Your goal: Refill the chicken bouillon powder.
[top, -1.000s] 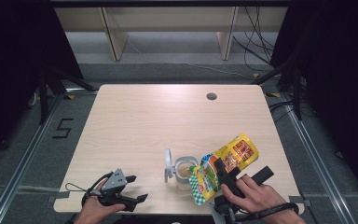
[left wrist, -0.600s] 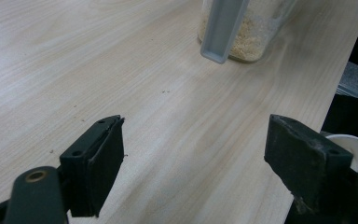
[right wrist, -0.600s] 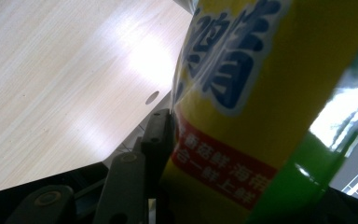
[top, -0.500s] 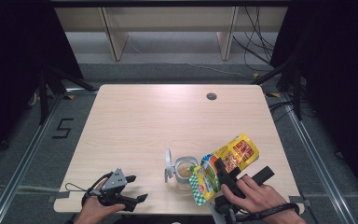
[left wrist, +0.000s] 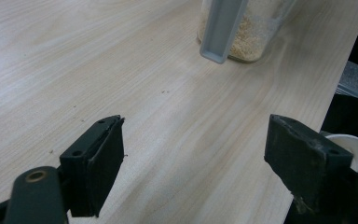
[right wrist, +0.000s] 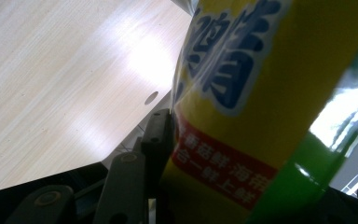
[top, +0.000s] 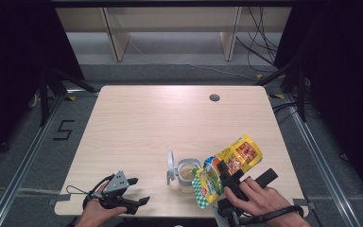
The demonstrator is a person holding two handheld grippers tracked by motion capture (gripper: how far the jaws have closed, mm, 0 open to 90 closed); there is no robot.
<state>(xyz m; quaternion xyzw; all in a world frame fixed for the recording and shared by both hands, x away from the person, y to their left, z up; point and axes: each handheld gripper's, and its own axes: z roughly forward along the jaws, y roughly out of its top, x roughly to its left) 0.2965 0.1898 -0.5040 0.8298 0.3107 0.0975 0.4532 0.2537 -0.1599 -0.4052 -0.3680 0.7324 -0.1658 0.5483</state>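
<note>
right gripper (top: 228, 177) is clamped on the yellow-green snack bag (top: 227, 166), tipped over the open jar (top: 187, 173) near the tabletop's (top: 160, 118) front edge, while left gripper (top: 134, 191) sits wide open at the front-left corner

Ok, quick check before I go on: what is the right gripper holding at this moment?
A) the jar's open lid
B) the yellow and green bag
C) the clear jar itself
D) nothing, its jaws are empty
B: in the high view the right gripper is clamped on the yellow and green bag, tipped over the open jar; the right gripper view shows a jaw pressed against the bag's printed side.
</note>
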